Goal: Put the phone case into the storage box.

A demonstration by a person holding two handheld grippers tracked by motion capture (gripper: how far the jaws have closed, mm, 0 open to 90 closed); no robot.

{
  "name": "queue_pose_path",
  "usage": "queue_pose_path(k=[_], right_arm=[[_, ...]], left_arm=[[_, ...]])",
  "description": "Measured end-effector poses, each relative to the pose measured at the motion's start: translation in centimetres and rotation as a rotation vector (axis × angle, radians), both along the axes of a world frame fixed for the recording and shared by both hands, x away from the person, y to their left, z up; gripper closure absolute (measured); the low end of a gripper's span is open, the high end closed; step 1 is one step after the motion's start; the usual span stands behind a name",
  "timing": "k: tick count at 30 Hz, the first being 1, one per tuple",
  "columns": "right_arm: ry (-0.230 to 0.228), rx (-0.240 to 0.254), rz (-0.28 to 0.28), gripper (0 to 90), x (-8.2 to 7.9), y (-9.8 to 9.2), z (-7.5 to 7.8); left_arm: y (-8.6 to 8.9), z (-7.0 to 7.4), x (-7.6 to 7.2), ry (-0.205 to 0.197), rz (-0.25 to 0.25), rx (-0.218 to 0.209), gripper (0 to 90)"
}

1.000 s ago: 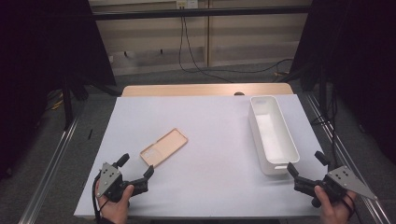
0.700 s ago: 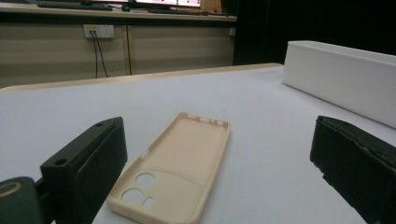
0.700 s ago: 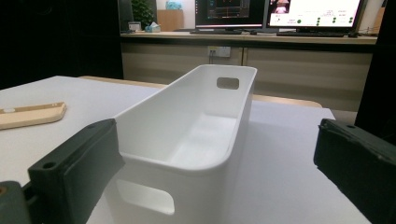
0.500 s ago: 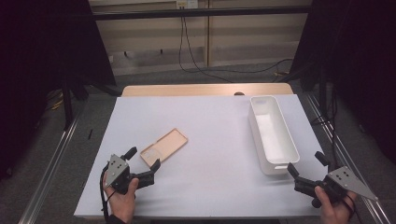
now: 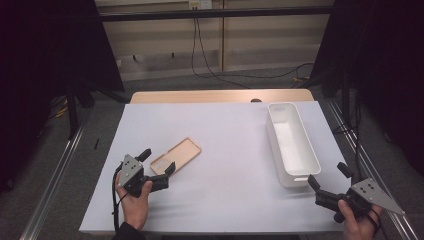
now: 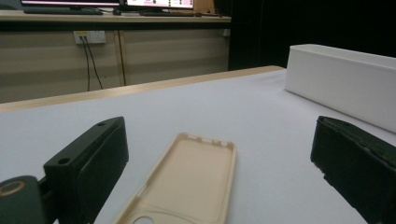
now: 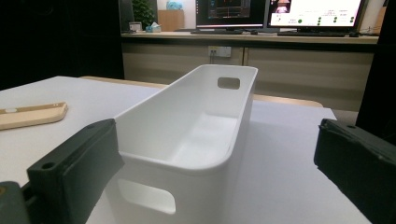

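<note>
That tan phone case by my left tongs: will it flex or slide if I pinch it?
The phone case looks like a thin, open shell, so it probably flexes. Lying flat on the smooth white table, it may skid. Likely very light.

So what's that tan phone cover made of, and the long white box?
The tan, shallow phone case looks like soft matte plastic or rubbery silicone: thin raised rim, moulded cut-outs, no glare. I can't tell which. The long white bin looks like hard moulded plastic: smooth, slightly glossy walls, rounded corners and cut-out handle holes.
</note>
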State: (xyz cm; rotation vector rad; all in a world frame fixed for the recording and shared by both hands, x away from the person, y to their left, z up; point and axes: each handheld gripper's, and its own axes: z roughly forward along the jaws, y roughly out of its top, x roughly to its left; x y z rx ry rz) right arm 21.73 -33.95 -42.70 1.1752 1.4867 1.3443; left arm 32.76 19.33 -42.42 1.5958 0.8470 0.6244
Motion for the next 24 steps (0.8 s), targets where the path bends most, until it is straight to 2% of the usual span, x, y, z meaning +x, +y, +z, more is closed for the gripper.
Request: queue_pose_path(k=[7,9,12,16,19,24], right_arm=[[0.001,-0.003,0.002,0.0,0.0,0.0,0.0],[0.001,-0.002,0.001,0.0,0.0,0.0,0.0],[0.001,-0.006,0.004,0.0,0.0,0.0,0.0],[0.000,-0.007,0.006,0.0,0.0,0.1,0.0],[0.000,-0.007,0.005,0.0,0.0,0.0,0.0],[0.003,-0.006,0.006,0.0,0.0,0.1,0.0]], left_arm=[[-0.3,-0.3,1.6,0.014,0.021,-0.009,3.1],[-0.2,-0.5,2.0,0.011,0.041,0.008,3.2],[-0.4,-0.8,2.7,0.013,0.054,0.007,3.3],[-0.8,-0.7,3.3,0.007,0.037,-0.003,3.3],[-1.3,-0.4,3.7,-0.011,0.038,0.035,3.2],[-2.3,-0.2,4.5,-0.022,0.034,0.061,2.2]])
